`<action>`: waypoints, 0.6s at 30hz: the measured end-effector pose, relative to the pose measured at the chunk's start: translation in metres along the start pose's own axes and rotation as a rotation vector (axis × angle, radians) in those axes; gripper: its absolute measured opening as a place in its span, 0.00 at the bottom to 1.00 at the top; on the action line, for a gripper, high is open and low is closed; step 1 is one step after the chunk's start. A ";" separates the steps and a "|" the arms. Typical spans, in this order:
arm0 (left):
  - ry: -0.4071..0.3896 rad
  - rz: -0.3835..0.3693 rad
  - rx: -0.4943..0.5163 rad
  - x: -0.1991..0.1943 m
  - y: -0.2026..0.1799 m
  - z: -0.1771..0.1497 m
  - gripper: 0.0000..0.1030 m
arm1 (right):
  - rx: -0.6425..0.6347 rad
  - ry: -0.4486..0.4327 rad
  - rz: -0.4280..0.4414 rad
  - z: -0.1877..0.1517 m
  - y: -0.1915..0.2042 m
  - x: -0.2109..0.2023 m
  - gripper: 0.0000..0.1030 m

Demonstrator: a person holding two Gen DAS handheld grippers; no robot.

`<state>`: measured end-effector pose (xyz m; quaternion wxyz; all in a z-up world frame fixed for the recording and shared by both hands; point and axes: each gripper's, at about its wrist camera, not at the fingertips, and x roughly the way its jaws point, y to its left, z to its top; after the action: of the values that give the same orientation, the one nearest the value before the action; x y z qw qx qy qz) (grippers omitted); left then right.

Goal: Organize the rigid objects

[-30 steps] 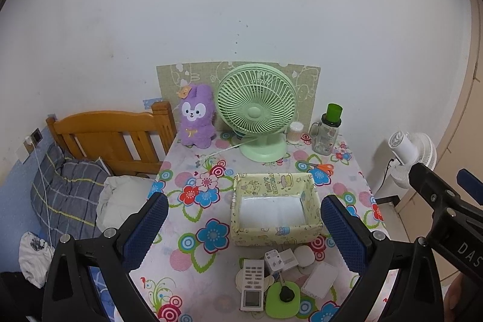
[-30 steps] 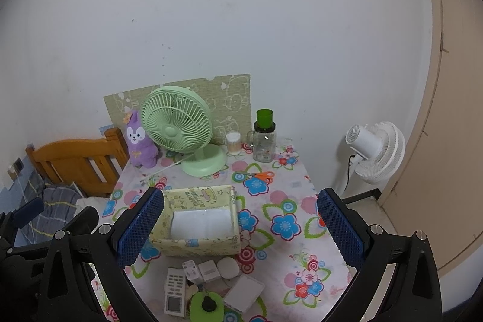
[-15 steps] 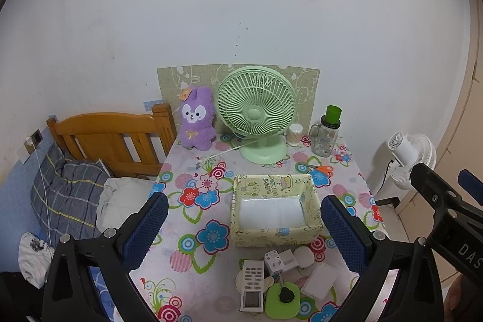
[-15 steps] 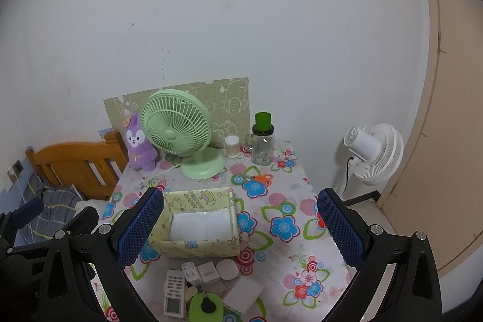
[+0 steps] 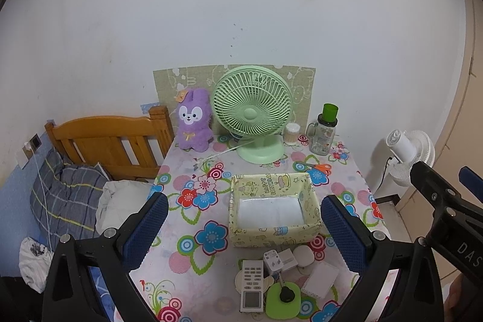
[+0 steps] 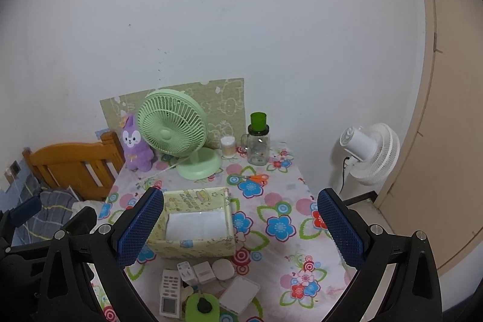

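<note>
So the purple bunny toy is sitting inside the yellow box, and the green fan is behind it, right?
Not quite. The purple bunny toy sits on the table beside the green fan, against the wall. The yellow box holds no toy; the left wrist view shows this.

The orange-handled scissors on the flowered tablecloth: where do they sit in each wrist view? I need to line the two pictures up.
Left wrist view: the orange-handled scissors lie right of centre, behind the yellow patterned storage box, near its far right corner.
Right wrist view: the scissors lie near the centre, behind and right of the box.
Shared landmark: the round base of the pale green desk fan, just left of the scissors in both.
</note>
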<state>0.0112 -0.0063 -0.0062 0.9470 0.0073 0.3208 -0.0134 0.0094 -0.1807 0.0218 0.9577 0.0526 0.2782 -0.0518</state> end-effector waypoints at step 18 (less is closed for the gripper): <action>0.075 -0.011 0.040 0.037 -0.011 -0.021 0.99 | 0.017 0.074 -0.057 -0.029 -0.008 0.034 1.00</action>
<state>0.0268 -0.0179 -0.0454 0.9340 0.0250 0.3556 -0.0250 0.0216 -0.1868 -0.0213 0.9444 0.0546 0.3143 -0.0793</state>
